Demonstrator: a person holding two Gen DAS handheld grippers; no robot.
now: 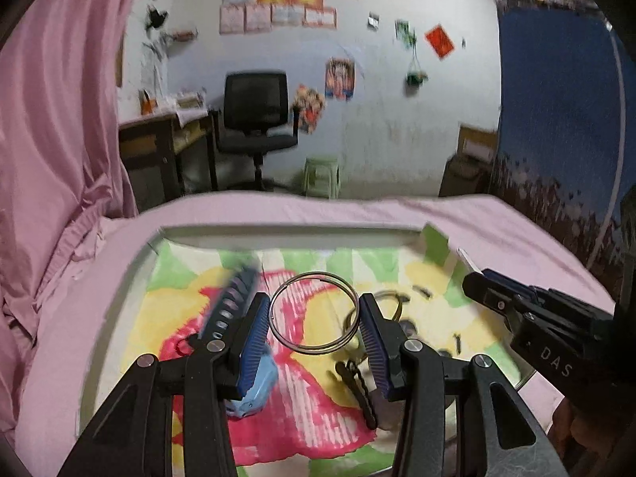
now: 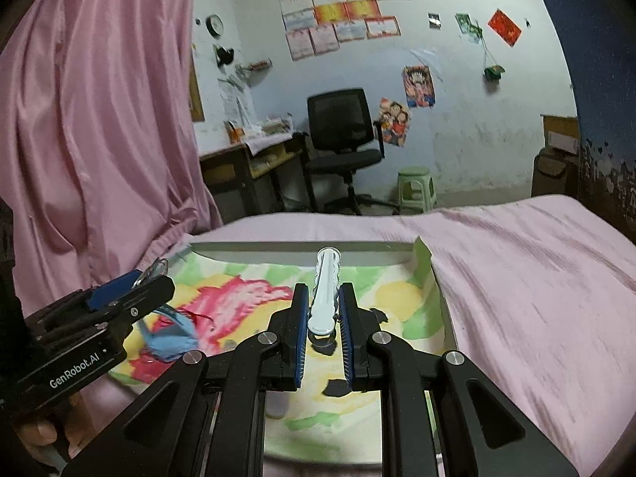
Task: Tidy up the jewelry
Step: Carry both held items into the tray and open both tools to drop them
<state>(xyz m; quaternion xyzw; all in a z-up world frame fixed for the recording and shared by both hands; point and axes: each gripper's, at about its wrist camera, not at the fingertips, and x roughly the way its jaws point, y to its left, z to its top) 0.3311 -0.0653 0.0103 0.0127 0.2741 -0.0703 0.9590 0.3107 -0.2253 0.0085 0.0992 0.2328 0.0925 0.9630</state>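
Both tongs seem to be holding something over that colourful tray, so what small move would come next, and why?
Probably lower the left tongs and set the metal ring on the tray's cloth. The ring is pinched between the pads above the tray, and the right tongs are shut on a white hair clip.

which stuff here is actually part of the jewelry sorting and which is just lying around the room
Part of the job:
- silver ring held in the left gripper
- white hair clip held in the right gripper
- tray with the colourful cloth
- blue clip and dark small pieces on the cloth

Just lying about:
- office chair
- desk
- green stool
- pink curtain
- wall posters
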